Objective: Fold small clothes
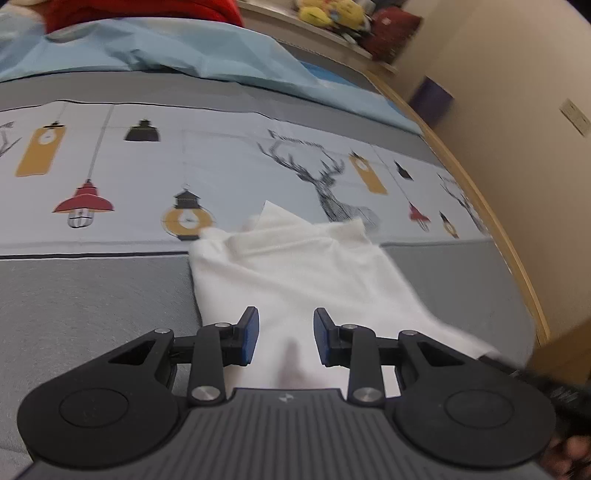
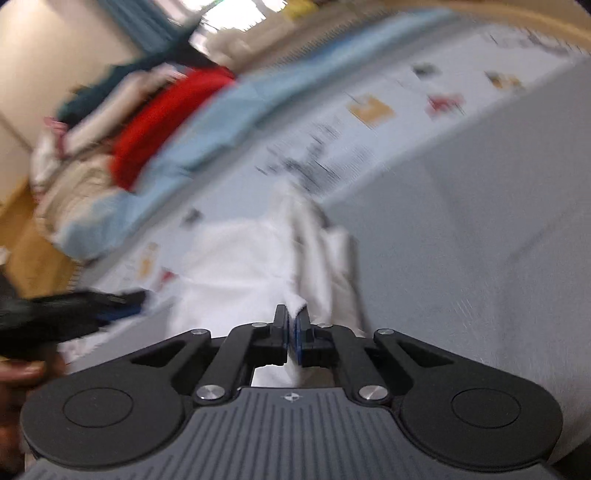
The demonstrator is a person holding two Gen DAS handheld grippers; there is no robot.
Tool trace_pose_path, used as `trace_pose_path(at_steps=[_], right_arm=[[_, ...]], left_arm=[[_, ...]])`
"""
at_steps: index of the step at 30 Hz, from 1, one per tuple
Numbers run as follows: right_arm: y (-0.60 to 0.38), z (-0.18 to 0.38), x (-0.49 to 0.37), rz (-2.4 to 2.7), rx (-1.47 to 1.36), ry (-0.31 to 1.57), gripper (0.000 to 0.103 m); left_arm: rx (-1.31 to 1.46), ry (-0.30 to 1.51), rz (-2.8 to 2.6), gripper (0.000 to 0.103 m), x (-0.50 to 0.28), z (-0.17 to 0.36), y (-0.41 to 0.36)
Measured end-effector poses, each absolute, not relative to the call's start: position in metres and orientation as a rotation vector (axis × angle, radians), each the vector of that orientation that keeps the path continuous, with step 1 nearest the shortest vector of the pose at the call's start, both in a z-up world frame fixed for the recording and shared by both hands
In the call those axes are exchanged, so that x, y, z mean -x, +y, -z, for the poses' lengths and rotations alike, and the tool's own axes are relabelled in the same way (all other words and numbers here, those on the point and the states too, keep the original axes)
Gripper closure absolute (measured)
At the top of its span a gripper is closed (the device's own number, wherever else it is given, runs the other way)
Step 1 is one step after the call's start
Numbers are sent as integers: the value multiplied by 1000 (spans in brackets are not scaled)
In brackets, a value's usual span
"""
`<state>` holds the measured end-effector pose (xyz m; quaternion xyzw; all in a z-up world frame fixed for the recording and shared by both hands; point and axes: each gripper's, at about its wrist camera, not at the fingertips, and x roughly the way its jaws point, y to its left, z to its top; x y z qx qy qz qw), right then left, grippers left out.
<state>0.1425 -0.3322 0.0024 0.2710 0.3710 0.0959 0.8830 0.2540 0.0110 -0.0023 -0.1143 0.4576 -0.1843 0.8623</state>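
A: Where was the white garment (image 1: pixel 295 273) lying?

B: In the left wrist view it sat in the lower middle of the frame, spread across the grey band of the bedcover (image 1: pixel 92 295); its far end, with a folded collar-like edge, reached up onto the pale strip printed with lamps and a deer (image 1: pixel 325 184); its lower right corner ran off toward the frame's right edge, under a dark blurred shape I could not identify.

A: And the left gripper (image 1: pixel 283 338)?

B: Its jaws stood partly apart, hovering above the near edge of the cloth; white fabric showed in the gap, yet neither blue pad (image 1: pixel 251 336) pressed on it; nothing was held.

A: The right gripper (image 2: pixel 292 332)?

B: Closed tight; the two pads met in the lower middle of the right wrist view, and a small peak of the white garment (image 2: pixel 240 266) stuck up just above them, pinched between the pads; the cloth bunched into a raised ridge running away up the frame.

A: Anything else in sight?

B: That view was badly smeared; a red cloth (image 2: pixel 166 122) and a light blue sheet (image 2: pixel 229 122) lay toward the upper left; the other gripper showed as a dark blur at the left edge, with part of a hand (image 2: pixel 18 373) below it; in the left wrist view yellow soft toys (image 1: pixel 328 14) sat on a shelf at the top right.
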Motion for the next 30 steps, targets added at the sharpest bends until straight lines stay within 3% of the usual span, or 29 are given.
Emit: trace_pose_path(at_steps=[4, 7, 10, 13, 19, 22, 26, 30], right_arm=[[-339, -26, -116, -218, -558, 709, 100], [-346, -5, -116, -110, -527, 880, 99], [-353, 18, -128, 9, -531, 1023, 90], [-345, -5, -137, 21, -412, 912, 90], [-321, -28, -200, -180, -369, 794, 75], [-304, -12, -240, -218, -293, 826, 75], [-298, 27, -274, -66, -159, 952, 75], [-323, 54, -278, 56, -295, 1012, 75]], left_arm=[[182, 1002, 489, 68, -246, 8, 0], [105, 1063, 577, 68, -238, 20, -16], [-33, 1152, 581, 68, -231, 49, -36], [-105, 1168, 573, 68, -228, 61, -45], [-46, 1122, 555, 67, -230, 48, -39], [-8, 1069, 503, 57, -234, 38, -32], [47, 1051, 446, 57, -243, 34, -23], [-6, 1062, 366, 57, -254, 41, -21]])
